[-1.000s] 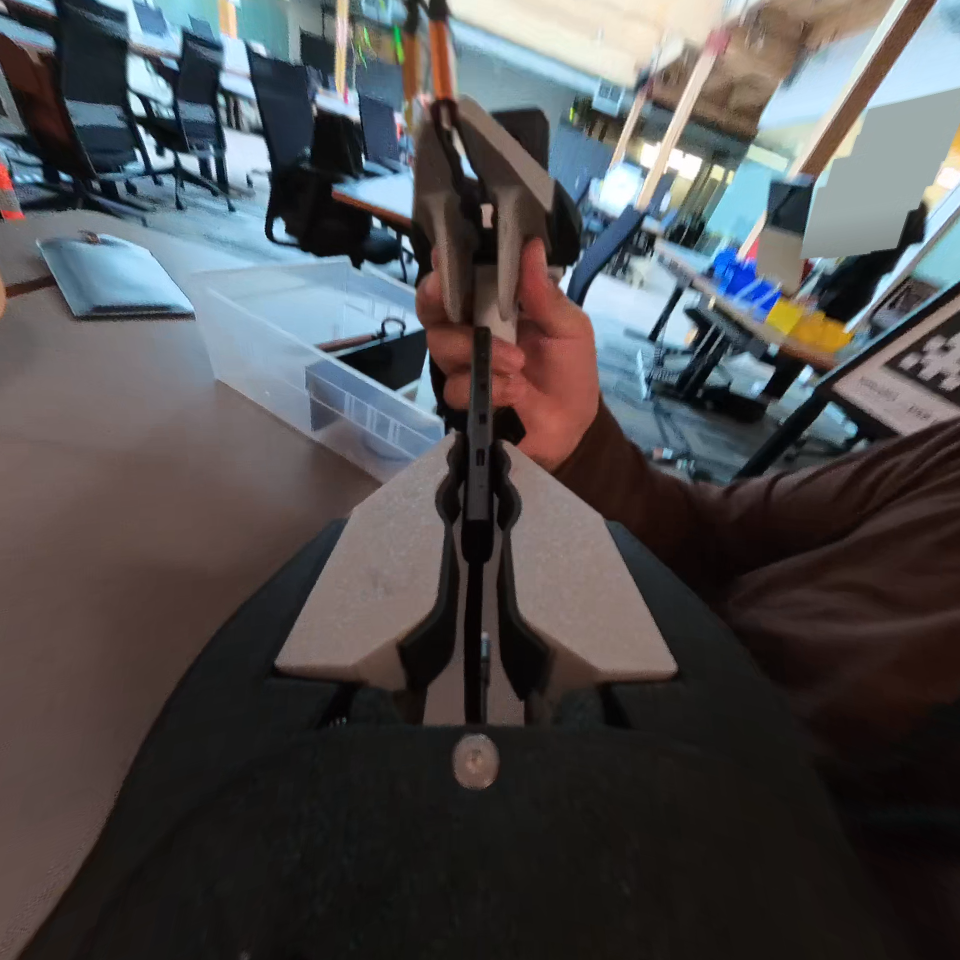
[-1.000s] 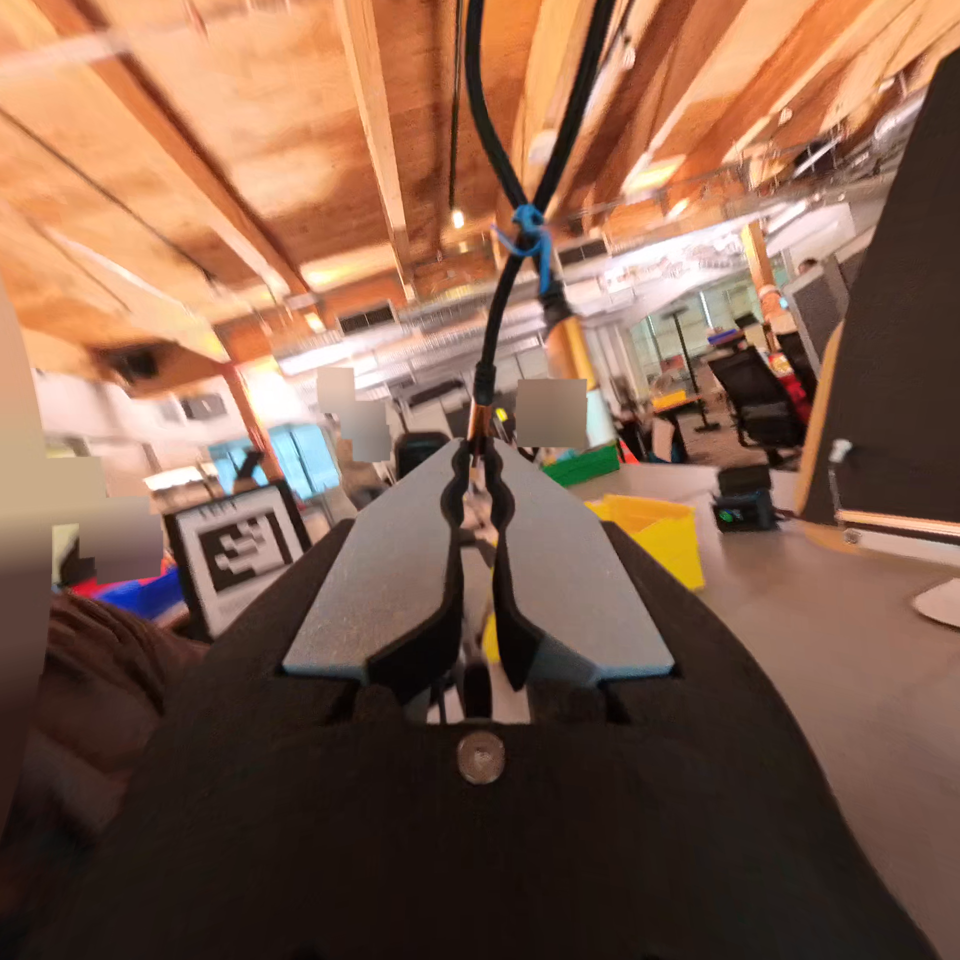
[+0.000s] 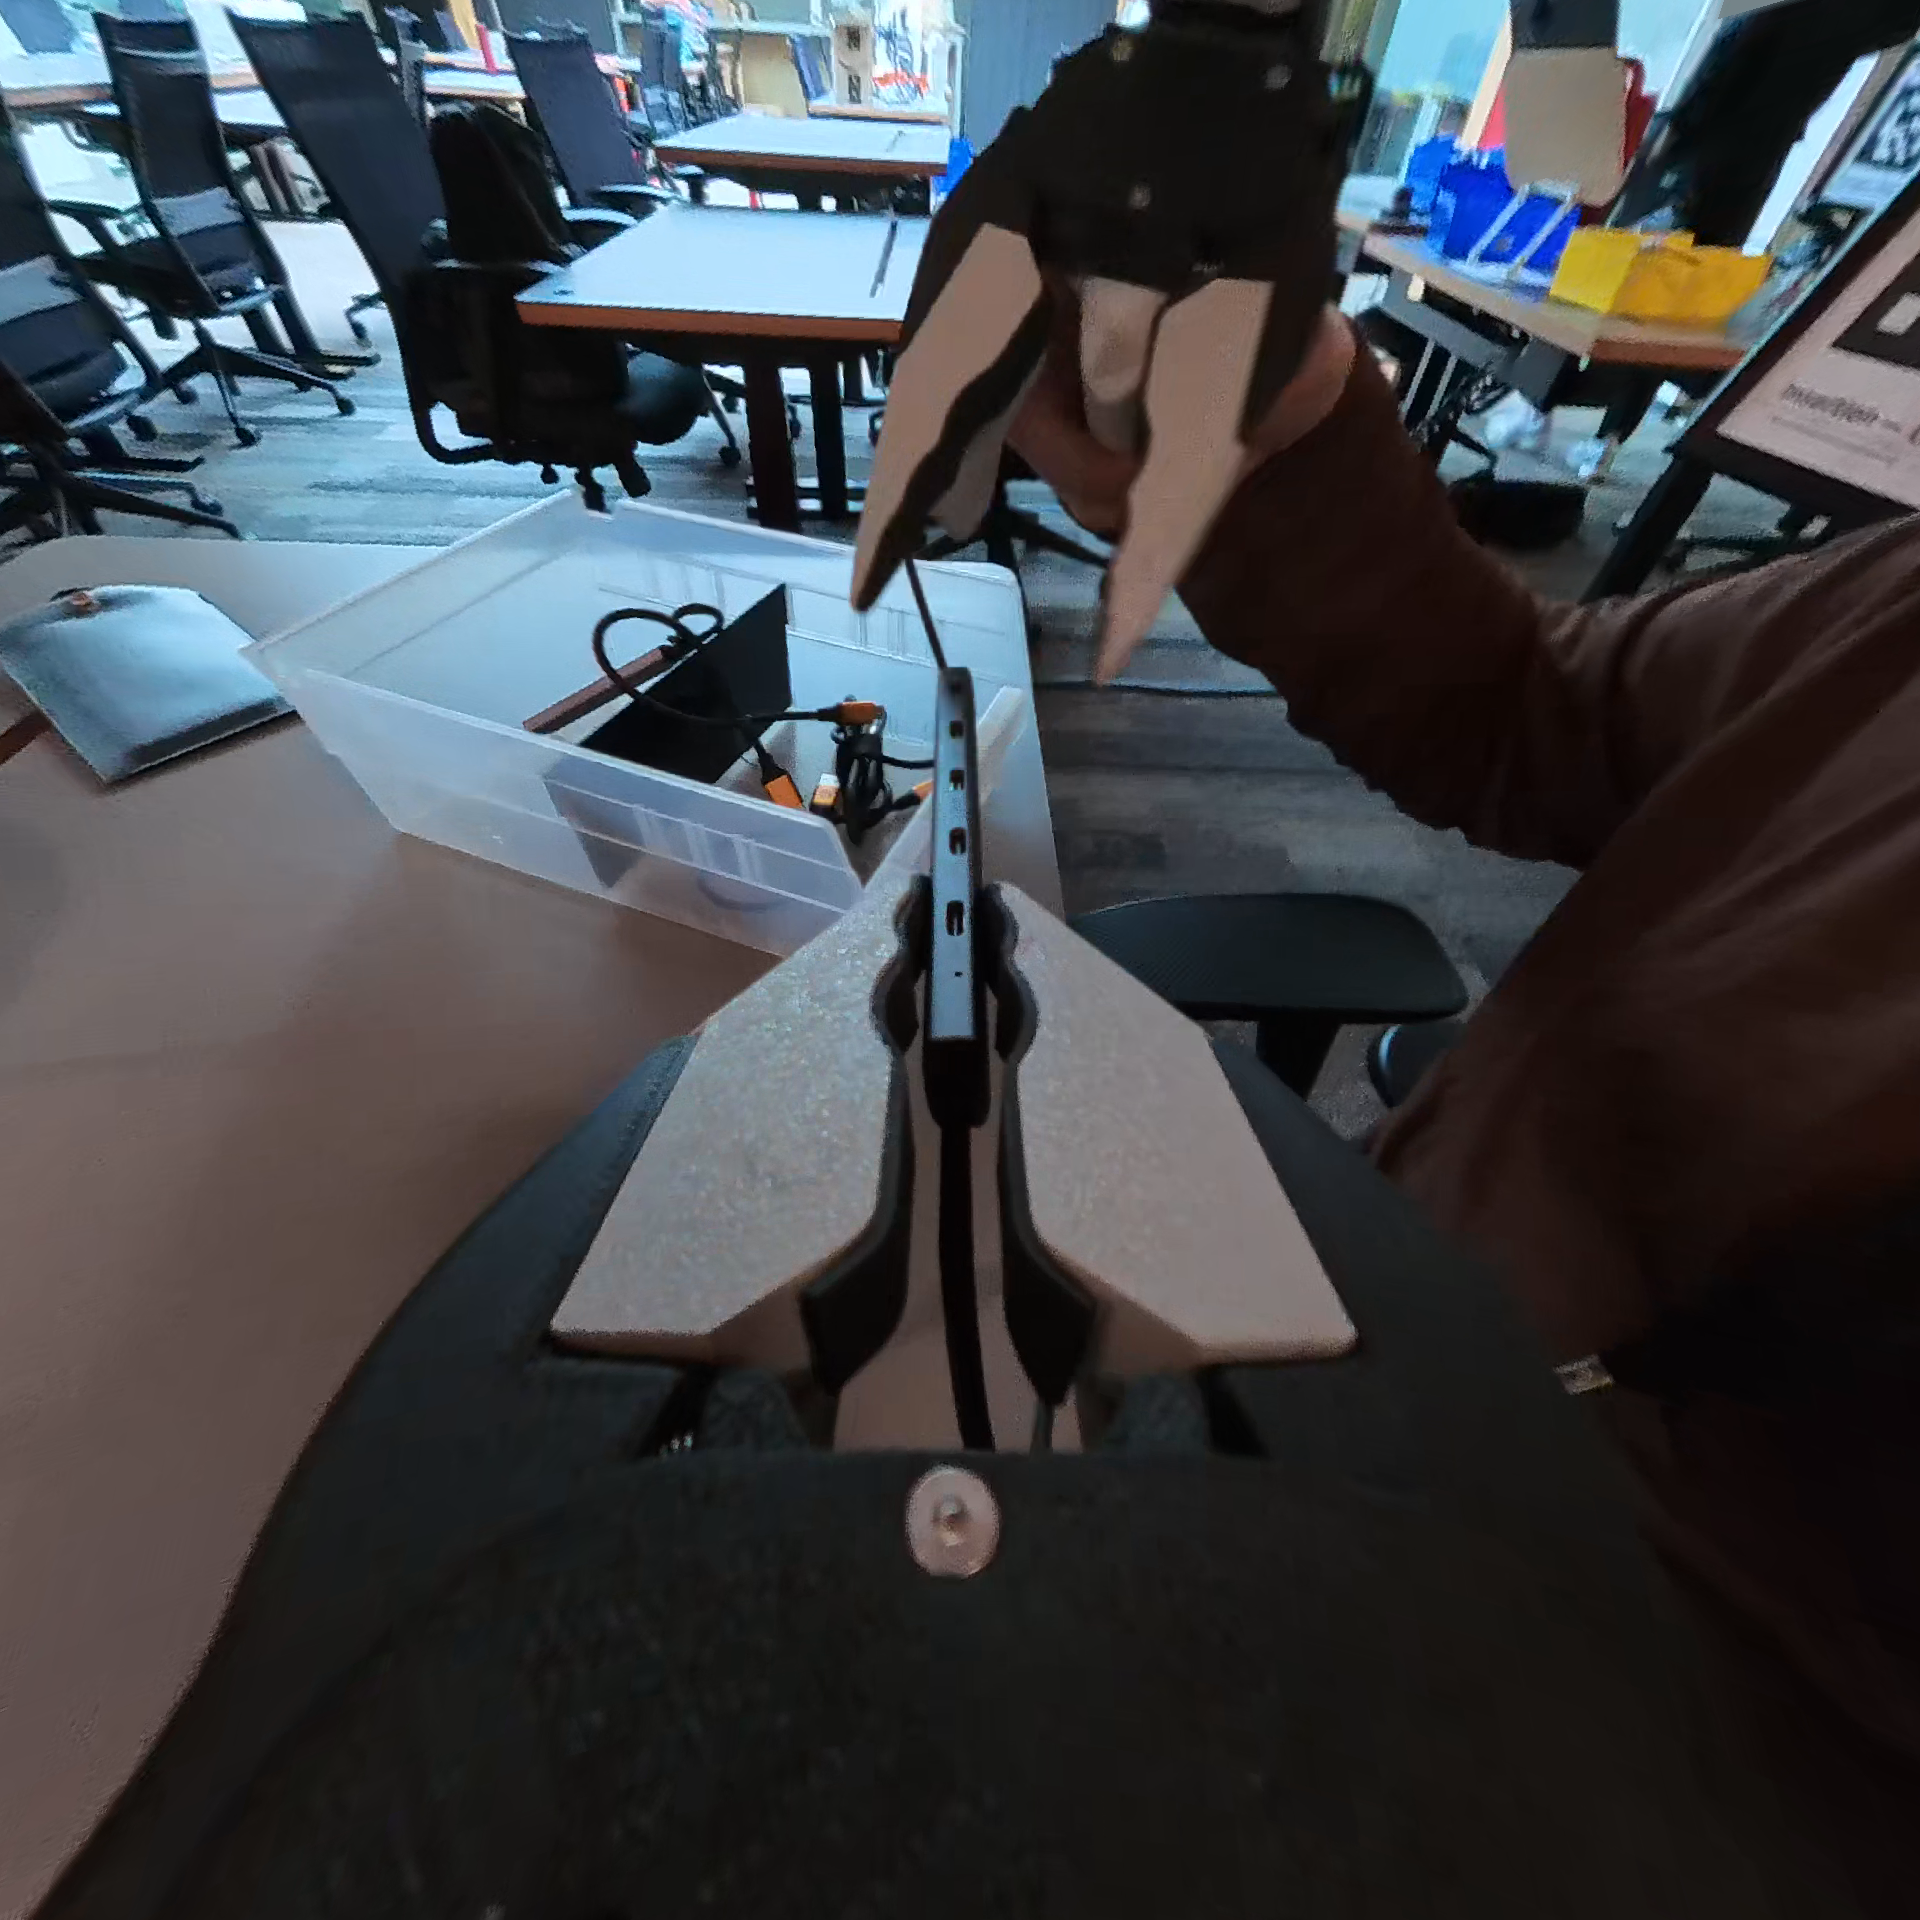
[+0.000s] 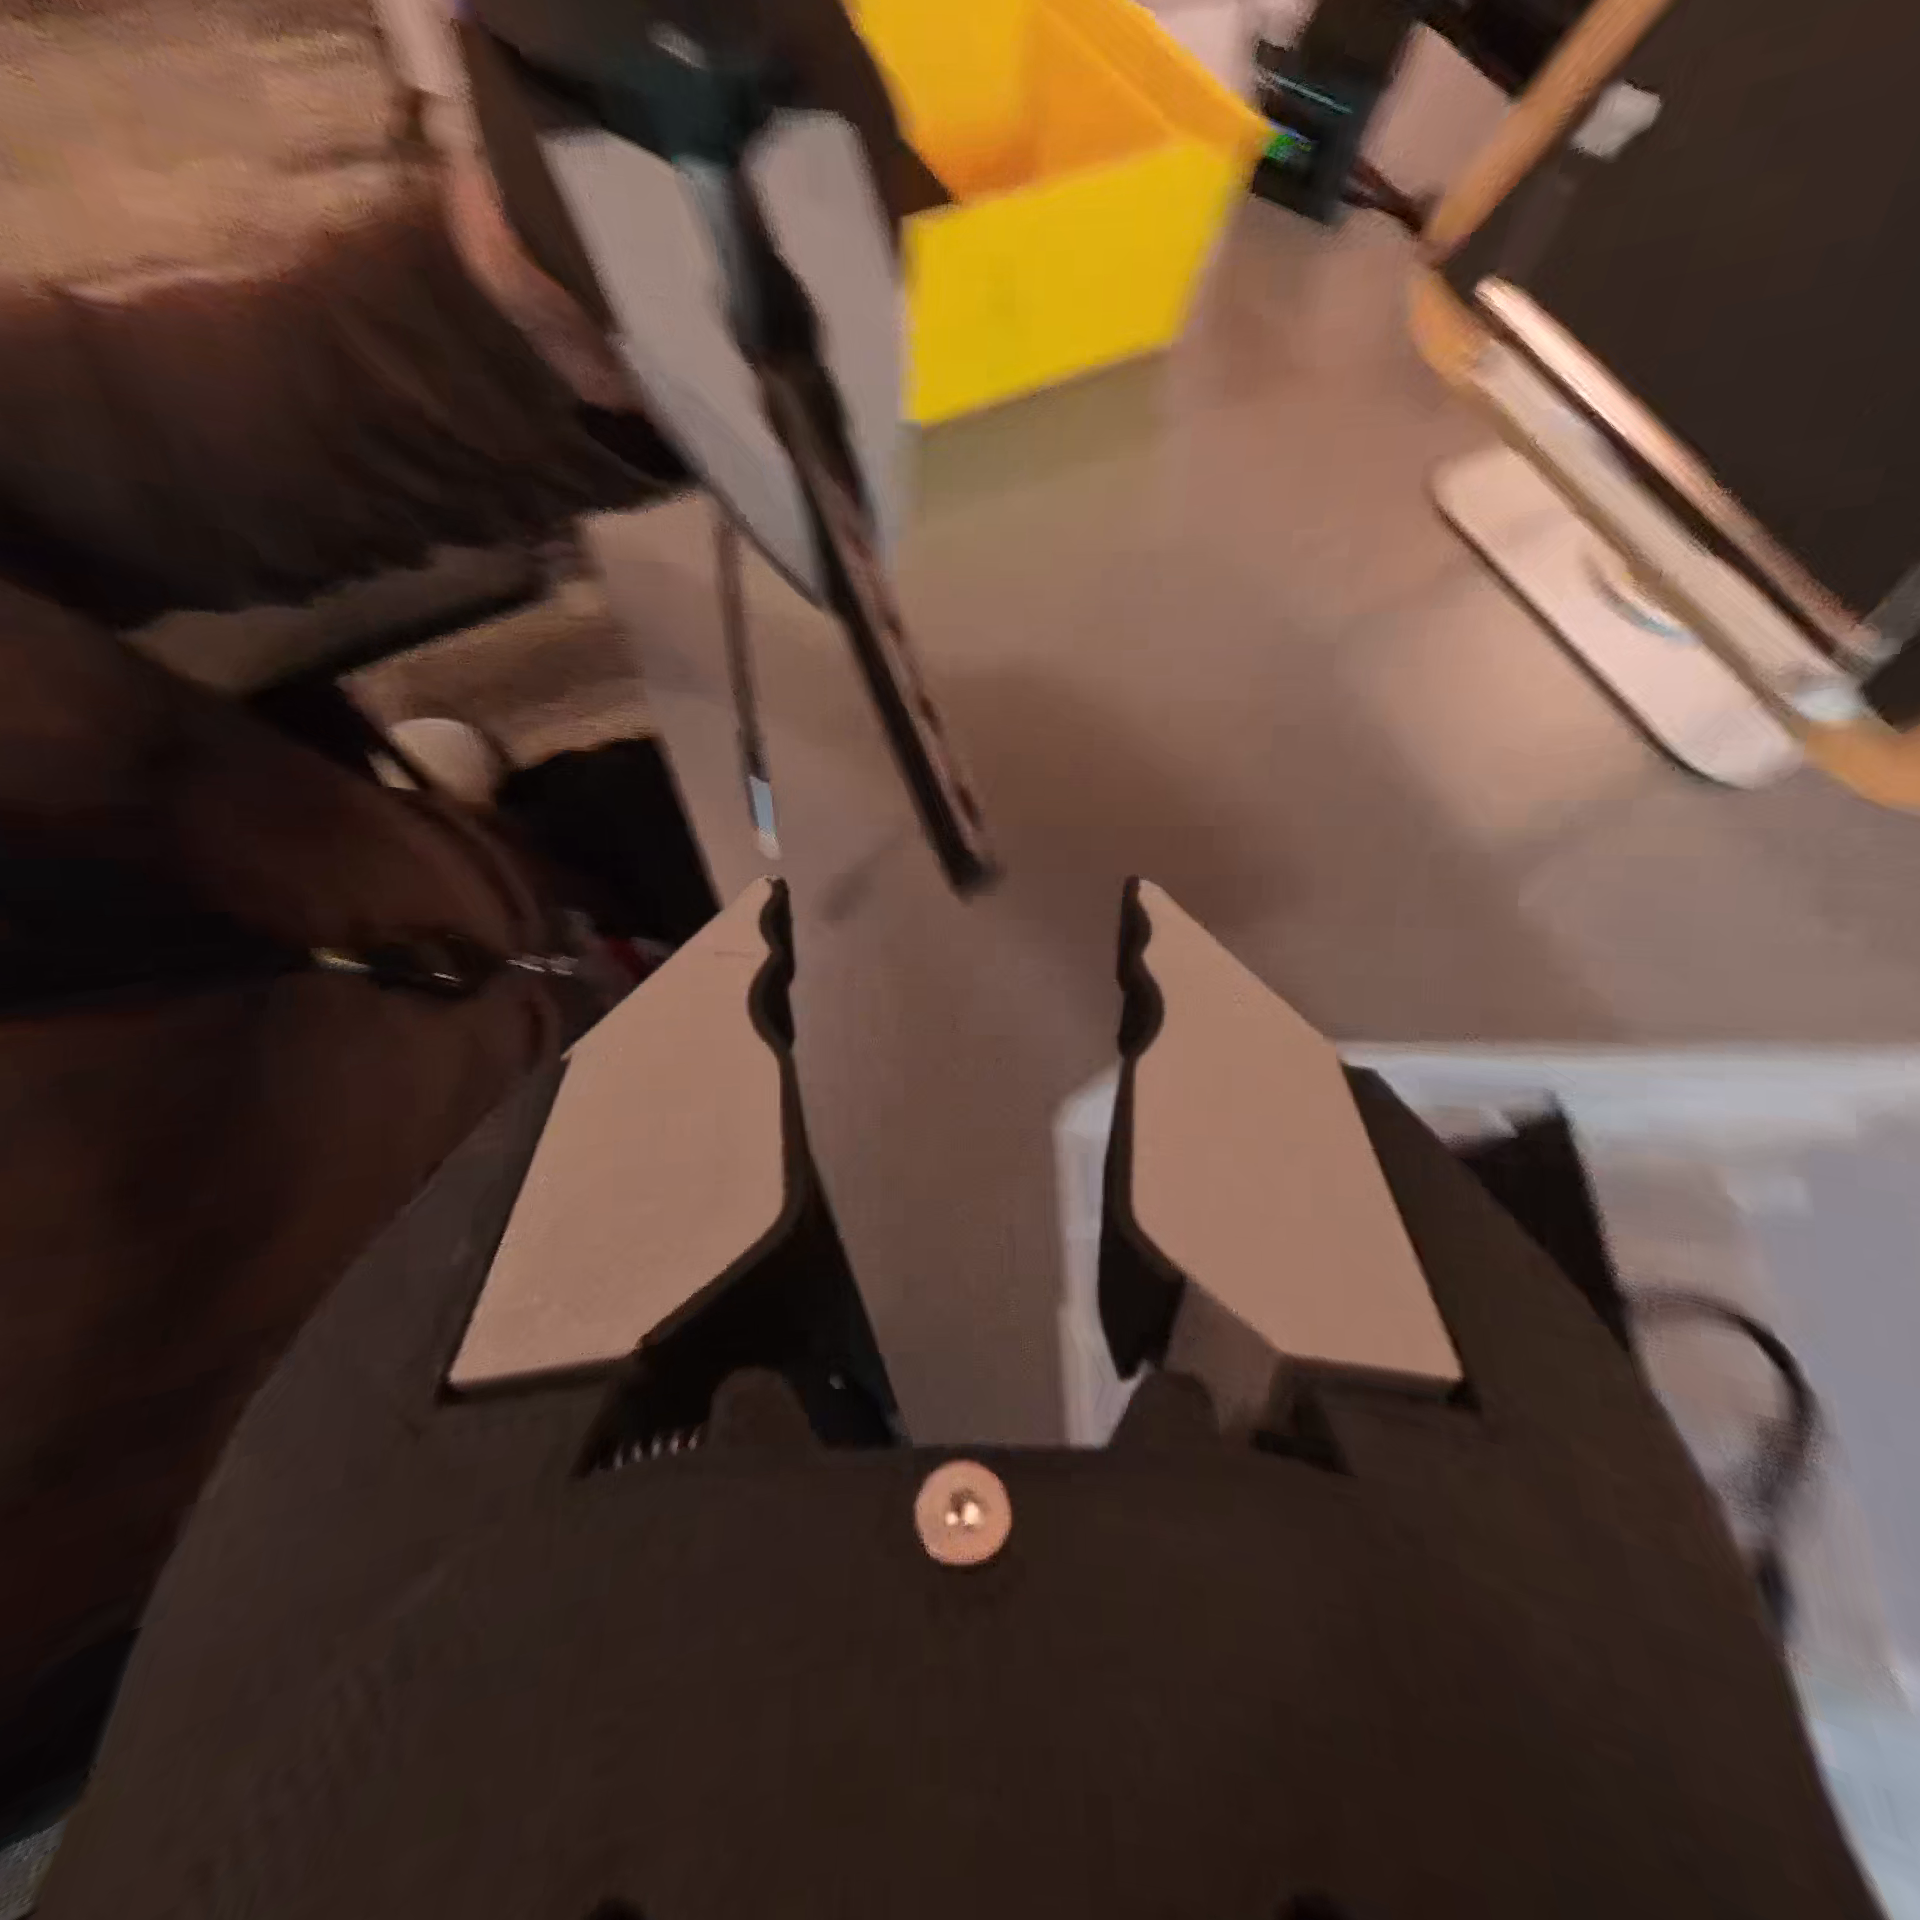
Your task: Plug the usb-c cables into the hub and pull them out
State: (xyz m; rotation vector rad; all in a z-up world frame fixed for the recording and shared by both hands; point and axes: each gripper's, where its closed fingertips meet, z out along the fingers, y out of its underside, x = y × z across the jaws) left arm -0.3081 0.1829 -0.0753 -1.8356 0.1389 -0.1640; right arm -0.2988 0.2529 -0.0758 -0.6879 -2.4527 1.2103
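While the left gripper (image 3: 954, 940) clamps the hub (image 3: 954, 831), the right gripper (image 4: 954, 914) gapes — empty.

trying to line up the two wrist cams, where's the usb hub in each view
Left wrist view: the hub stands on edge at picture centre, clamped in the left gripper, ports facing the camera.
Right wrist view: the hub is the blurred dark bar slanting down from upper centre, ending just above the open right gripper.
Shared landmark: the clear plastic bin on the table.
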